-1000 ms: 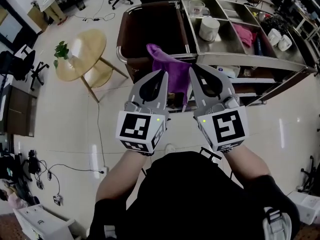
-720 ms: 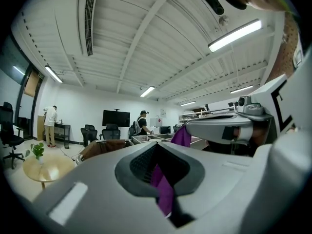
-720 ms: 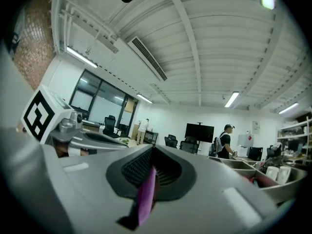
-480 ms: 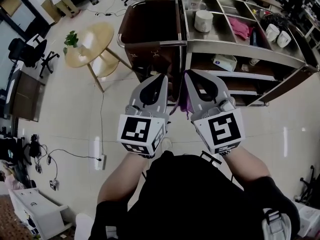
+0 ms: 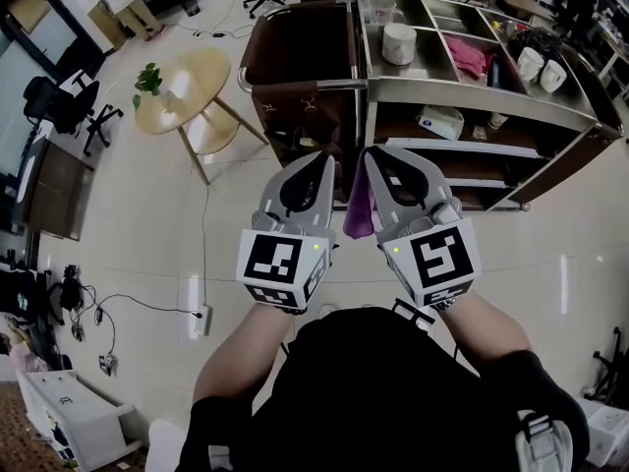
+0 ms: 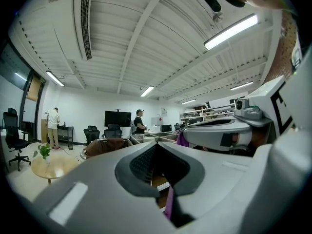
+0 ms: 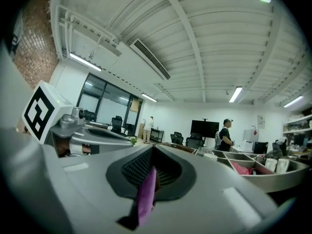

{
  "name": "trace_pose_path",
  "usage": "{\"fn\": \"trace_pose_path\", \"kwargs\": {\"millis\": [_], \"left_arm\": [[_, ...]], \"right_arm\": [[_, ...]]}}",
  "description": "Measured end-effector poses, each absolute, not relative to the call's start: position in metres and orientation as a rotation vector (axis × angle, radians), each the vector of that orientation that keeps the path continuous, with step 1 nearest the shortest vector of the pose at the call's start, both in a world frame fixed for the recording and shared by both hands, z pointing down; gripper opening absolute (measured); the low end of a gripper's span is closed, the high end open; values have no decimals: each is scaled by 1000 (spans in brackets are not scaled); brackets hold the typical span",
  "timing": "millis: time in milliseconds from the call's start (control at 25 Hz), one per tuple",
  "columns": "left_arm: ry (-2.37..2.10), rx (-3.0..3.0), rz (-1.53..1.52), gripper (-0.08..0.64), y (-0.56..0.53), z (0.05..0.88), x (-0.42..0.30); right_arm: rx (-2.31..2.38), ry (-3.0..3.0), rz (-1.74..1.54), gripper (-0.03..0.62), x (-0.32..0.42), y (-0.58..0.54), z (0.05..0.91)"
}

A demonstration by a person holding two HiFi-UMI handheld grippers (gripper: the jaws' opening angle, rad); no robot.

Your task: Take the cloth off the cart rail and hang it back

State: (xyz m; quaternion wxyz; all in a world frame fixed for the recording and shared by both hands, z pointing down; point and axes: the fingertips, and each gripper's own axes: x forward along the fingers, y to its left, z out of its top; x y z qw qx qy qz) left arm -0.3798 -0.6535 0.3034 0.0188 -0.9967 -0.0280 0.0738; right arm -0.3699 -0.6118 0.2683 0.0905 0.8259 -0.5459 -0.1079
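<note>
Purple cloth [image 5: 358, 216] off cart rail [image 5: 300, 87] | left gripper [image 5: 316, 160] and right gripper [image 5: 377, 155] both clamped on it | hold both pinches firm, lift above rail, drape evenly

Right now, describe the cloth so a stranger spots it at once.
Before the steel cart, the left gripper and right gripper sit side by side. The cloth hangs between them, pinched by both. It alone is purple; the pink rag lies in the cart's top.
</note>
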Motion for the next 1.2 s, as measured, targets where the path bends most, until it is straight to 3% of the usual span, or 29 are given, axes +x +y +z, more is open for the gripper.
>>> {"fn": "trace_pose_path", "kwargs": {"millis": [1200], "left_arm": [[-401,-3063,310,-11,-680,268,-441]], "right_arm": [[2578,-1365,-322,5,-434,-644,238]]}}
